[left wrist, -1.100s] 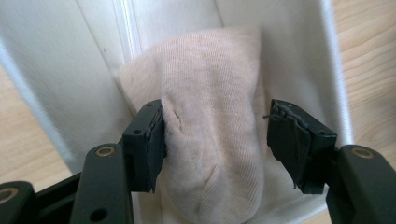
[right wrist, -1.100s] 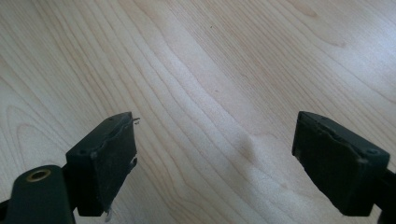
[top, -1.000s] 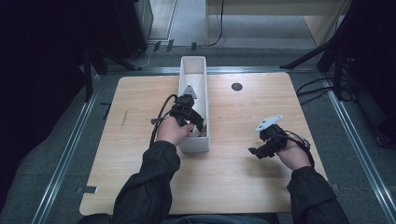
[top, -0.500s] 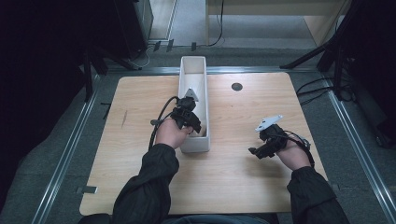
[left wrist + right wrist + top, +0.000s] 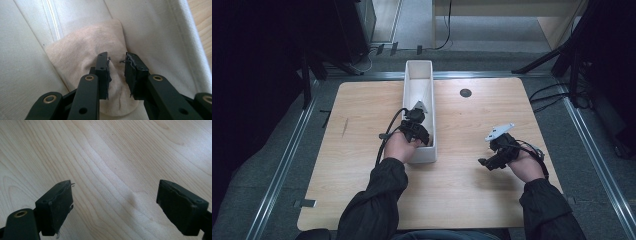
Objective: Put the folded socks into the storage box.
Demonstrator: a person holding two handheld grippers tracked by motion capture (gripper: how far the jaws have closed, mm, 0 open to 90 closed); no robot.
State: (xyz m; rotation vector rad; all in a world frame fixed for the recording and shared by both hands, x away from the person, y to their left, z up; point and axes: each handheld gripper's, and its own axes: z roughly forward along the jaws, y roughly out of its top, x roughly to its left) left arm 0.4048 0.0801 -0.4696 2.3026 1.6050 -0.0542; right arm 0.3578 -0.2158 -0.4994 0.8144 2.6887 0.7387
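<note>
Wooden table (image 5: 362, 125) with a pale grain top, set on grey floor between metal rails; dark surroundings at the 9 and 3 o'clock sides of the high view.

Left gripper (image 5: 117, 71): jaws stand slightly apart, a narrow gap between the pads, nothing clamped between them. Directly beyond and beneath the tips lies a beige sock (image 5: 87, 60), its rounded end toward 6 o'clock of the left gripper view and its body running toward 11 o'clock. The sock lies in the bottom of a white bin (image 5: 155, 30), with the bin's walls rising on both sides and a seam in the lining at 11 o'clock. Whether the tips touch the cloth cannot be told.

In the high view the left gripper (image 5: 414, 129) sits inside the near end of the long white bin (image 5: 418, 75), which runs from table centre toward 12 o'clock. The left hand (image 5: 399, 147) is at the bin's near left corner; its cable loops toward 9 o'clock.

Right gripper (image 5: 115, 202): jaws wide apart, holding nothing, bare wood grain between them. In the high view the right gripper (image 5: 498, 147) hovers at about 4 o'clock of the table, well apart from the bin, grey plate on top.

Small dark round hole (image 5: 465, 92) in the tabletop at 1 o'clock, just right of the bin.
</note>
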